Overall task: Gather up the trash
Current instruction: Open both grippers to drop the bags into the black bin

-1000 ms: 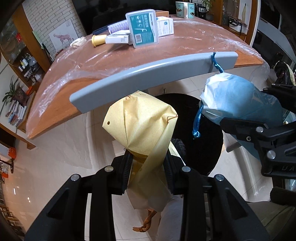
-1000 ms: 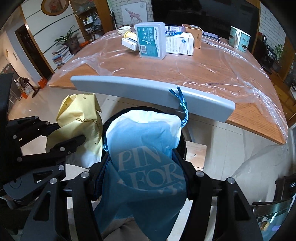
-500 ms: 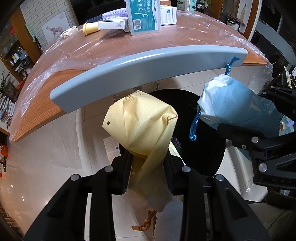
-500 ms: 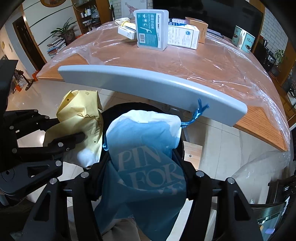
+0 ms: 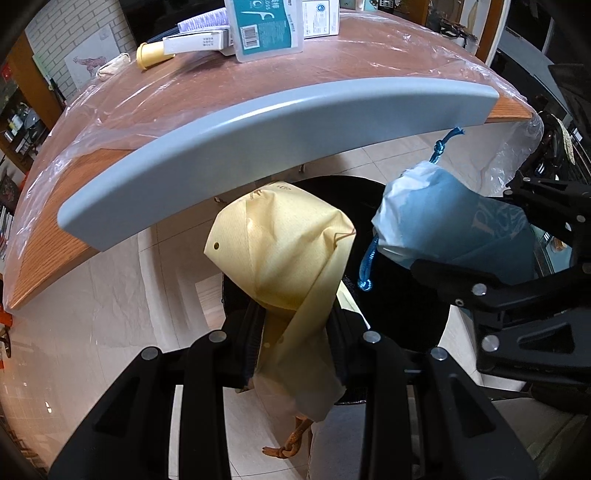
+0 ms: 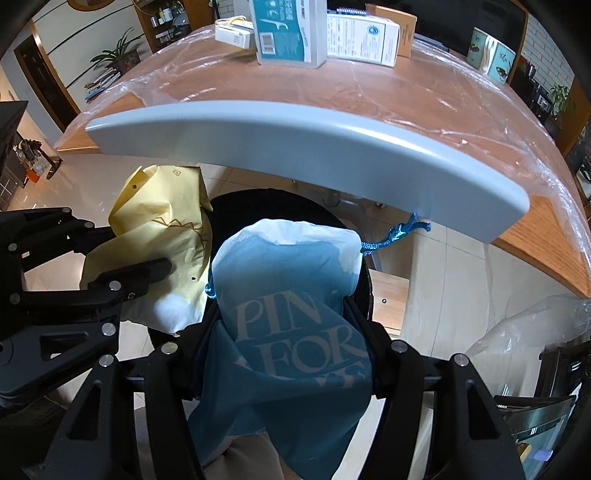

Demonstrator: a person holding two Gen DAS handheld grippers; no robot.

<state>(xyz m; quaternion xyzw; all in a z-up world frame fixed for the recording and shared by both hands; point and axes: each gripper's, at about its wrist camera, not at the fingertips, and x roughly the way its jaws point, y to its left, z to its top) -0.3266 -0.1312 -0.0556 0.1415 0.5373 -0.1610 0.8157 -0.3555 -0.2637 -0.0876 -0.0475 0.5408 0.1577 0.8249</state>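
My left gripper [image 5: 295, 332] is shut on a crumpled yellow paper bag [image 5: 284, 254], held above a round black bin [image 5: 402, 306]. My right gripper [image 6: 284, 325] is shut on a blue drawstring bag [image 6: 295, 295] printed with white letters, also above the black bin [image 6: 229, 210]. The yellow bag [image 6: 162, 229] shows left of the blue bag in the right wrist view; the blue bag [image 5: 443, 229] shows at the right in the left wrist view. The two bags hang side by side, close together.
A grey chair back [image 5: 258, 136] curves just ahead, over the bin. Behind it is a wooden table [image 5: 184, 92] under clear plastic, with boxes [image 5: 266, 26] and a yellow-capped tube [image 5: 155, 55]. Tiled floor [image 5: 92, 295] lies below.
Both grippers have moved forward and closer to the grey chair back, which now looms larger. Both bags stay gripped; the blue cord has swung up to the right.
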